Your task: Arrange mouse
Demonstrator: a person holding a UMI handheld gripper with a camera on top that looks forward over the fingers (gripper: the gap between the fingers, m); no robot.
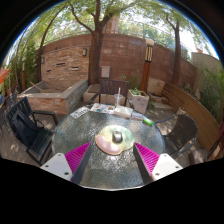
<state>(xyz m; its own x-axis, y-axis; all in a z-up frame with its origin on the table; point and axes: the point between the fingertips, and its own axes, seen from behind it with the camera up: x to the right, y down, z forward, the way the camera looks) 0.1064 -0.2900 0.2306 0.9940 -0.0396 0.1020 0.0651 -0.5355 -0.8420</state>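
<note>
A small grey mouse lies on a round, pale multicoloured mouse mat in the middle of a round glass patio table. My gripper is open, its two pink-padded fingers spread wide on either side just short of the mat. The mouse and mat lie just ahead of the fingers, between their lines. Nothing is held.
Black metal chairs stand to the left and right of the table. A green object and papers lie near the table's far rim. Beyond are a stone planter, a brick wall and trees.
</note>
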